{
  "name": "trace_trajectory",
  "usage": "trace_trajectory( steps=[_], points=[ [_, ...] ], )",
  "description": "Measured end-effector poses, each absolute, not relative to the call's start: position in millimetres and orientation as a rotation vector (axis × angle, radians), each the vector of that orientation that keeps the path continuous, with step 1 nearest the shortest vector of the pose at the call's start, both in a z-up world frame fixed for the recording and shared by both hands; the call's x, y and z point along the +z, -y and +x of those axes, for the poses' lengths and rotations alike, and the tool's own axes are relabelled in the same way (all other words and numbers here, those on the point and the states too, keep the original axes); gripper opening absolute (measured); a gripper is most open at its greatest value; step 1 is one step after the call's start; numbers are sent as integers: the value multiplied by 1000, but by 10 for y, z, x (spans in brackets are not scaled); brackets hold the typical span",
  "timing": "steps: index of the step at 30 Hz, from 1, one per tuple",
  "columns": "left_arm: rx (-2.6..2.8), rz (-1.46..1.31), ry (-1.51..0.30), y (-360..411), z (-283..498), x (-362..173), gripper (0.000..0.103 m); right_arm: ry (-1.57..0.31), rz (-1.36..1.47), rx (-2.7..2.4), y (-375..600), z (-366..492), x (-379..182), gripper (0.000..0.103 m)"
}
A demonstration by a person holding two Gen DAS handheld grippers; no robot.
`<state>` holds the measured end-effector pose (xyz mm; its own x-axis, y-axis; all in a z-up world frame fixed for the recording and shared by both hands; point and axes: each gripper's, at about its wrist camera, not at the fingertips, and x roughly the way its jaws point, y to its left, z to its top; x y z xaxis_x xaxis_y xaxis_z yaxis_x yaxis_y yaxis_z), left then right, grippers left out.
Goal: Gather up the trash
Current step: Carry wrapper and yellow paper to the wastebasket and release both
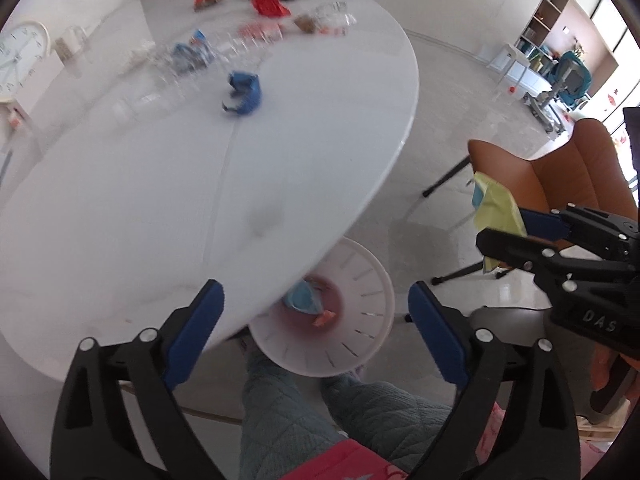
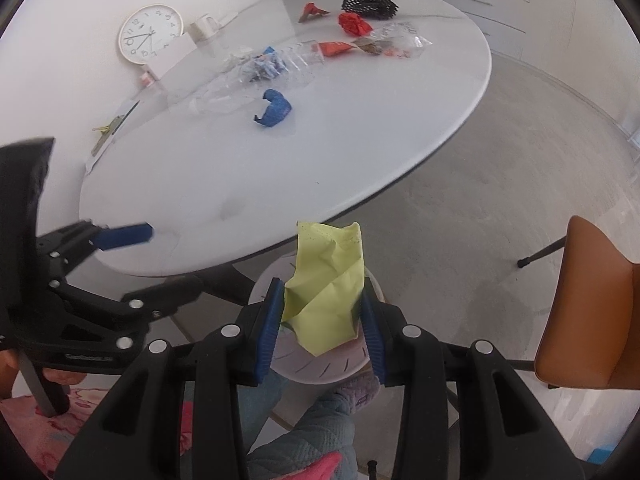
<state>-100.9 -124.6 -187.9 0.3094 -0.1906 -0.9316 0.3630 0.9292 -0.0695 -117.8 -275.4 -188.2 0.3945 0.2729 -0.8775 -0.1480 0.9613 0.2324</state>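
I am holding a crumpled yellow-green paper [image 2: 326,300] in the right hand-held gripper [image 2: 324,320], its 2 blue pads pinching the sheet from both sides. In the right wrist view the paper is sitting just above the white slotted bin [image 2: 320,368], which is peeking out from under the worktop [image 2: 280,152] edge at 6 o'clock. I judge this to be the drop step: 1 piece carried to the bin and not yet released.

The left hand-held gripper [image 1: 316,332] is standing wide, with nothing between its pads, hovering over the near rim of the worktop [image 1: 120,220]. Through its gap, at 6 o'clock of the left wrist view, the bin [image 1: 360,280] is showing a pale blue scrap [image 1: 302,300] and a small orange scrap [image 1: 325,319] already lying in its bottom. The right hand-held gripper [image 1: 508,236] is appearing at 3 o'clock there, paper [image 1: 496,208] in its grip.

The next move is calling for centring the paper over the bin mouth, since the worktop edge is overhanging part of it, then parting the pads so it falls inside.

Further out, more trash is waiting on the worktop: a blue crumpled piece [image 2: 274,109] at 12 o'clock, crushed clear plastic bottles [image 2: 248,76] beyond it, a red wad [image 2: 352,23] and a black mesh piece [image 2: 370,2] at the far edge.
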Motion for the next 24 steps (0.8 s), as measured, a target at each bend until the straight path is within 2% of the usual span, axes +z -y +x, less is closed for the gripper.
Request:
trace_trajectory(
  steps=[2, 11, 13, 15, 17, 24],
  points=[
    [-344, 197, -1186, 1211, -961, -1792, 95, -1137, 112, 284, 2678, -1175, -1901, 40],
    [-251, 206, -1116, 887, -820, -1467, 95, -1156, 41, 349, 2342, -1143, -2058, 40],
    [-224, 192, -1111, 784, -783, -1430, 95, -1166, 16, 352, 2272, -1121, -2097, 48],
    [-206, 186, -1106, 720, -754, -1418, 95, -1165, -17, 326, 2216, -1091, -2122, 75],
    [-190, 180, -1103, 654, -729, -1408, 95, -1160, -31, 314, 2185, -1076, -2122, 84],
    [-167, 165, -1102, 502, -651, -1393, 95, -1139, -32, 257, 2176, -966, -2015, 97]
  ],
)
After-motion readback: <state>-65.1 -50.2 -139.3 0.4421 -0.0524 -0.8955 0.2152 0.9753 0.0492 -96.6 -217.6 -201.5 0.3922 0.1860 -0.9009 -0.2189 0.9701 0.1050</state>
